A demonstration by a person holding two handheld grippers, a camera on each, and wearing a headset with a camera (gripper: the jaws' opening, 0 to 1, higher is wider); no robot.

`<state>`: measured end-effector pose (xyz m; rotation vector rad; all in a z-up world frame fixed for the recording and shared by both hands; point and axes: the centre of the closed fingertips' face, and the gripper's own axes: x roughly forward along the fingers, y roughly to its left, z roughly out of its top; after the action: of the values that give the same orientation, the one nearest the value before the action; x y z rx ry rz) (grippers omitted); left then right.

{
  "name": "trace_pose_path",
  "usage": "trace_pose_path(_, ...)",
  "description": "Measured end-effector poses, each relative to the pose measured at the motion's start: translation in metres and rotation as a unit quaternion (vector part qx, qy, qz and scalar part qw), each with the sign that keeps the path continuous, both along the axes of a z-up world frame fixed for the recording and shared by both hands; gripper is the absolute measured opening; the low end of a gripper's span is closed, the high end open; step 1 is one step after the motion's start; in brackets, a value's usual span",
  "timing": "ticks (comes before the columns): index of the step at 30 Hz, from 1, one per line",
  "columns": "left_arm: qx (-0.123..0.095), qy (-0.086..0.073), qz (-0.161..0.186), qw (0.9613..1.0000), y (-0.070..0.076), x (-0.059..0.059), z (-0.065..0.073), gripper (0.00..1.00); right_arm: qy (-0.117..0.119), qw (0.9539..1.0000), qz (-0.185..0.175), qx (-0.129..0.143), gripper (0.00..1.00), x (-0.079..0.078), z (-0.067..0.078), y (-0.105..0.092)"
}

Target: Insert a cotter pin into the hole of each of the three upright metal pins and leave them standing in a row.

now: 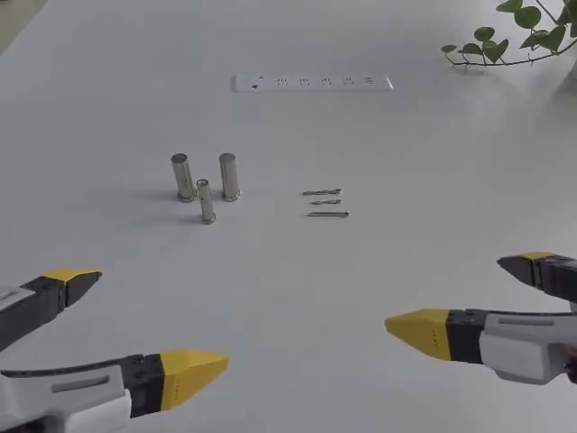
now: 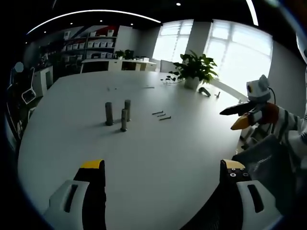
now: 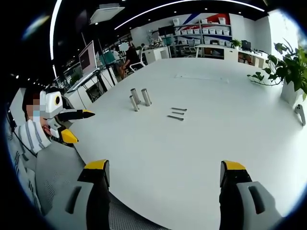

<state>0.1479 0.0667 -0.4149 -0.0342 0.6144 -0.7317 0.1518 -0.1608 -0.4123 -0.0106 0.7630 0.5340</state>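
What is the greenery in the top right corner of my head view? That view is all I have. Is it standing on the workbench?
Observer: Yes. The left gripper view shows a potted plant in a light pot, standing at the far edge of the table.
Operator: Anything lying near it?
Observer: In the right gripper view a small dark device lies on the table beside the pot, well away from the metal pins and the cotter pins.
Operator: Anyone else in the room?
Observer: A person sits at a desk beyond the table.
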Motion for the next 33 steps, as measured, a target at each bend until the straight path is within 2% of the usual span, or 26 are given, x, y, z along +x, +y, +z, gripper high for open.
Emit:
trace_pose_path(4, 0.0, -0.001, -0.005, 1.0, -0.001, 0.0, 0.0, 0.99, 0.001, 1.0, -0.001, -0.001, 0.94, 0.0, -0.001, -0.001)
trace_pose_path(6, -0.004, -0.008, -0.008, 0.9999, -0.002, 0.0, 0.001, 0.99, 0.002, 1.0, -0.002, 0.0, 0.94, 0.0, -0.001, -0.001)
trace_pose_path(9, -0.01, -0.006, -0.007, 0.9999, -0.003, 0.0, 0.001, 0.99, 0.002, 1.0, -0.003, -0.001, 0.94, 0.0, -0.001, -0.002)
trace_pose_path(13, 0.0, -0.008, -0.009, 0.9999, -0.001, 0.001, -0.001, 0.99, 0.004, 1.0, -0.003, -0.002, 0.94, -0.001, -0.001, -0.002)
trace_pose_path(16, -0.002, -0.012, -0.014, 0.9998, -0.002, 0.002, 0.0, 0.99, 0.005, 1.0, -0.003, -0.002, 0.94, -0.001, -0.001, -0.002)
trace_pose_path(27, 0.003, -0.022, -0.017, 0.9996, -0.003, 0.016, 0.002, 0.99, 0.01, 0.9999, -0.005, -0.001, 0.93, -0.001, 0.0, -0.002)
trace_pose_path(33, -0.002, -0.022, -0.016, 0.9996, -0.001, 0.027, 0.002, 0.97, 0.012, 0.9998, -0.009, -0.009, 0.93, 0.0, -0.001, -0.004)
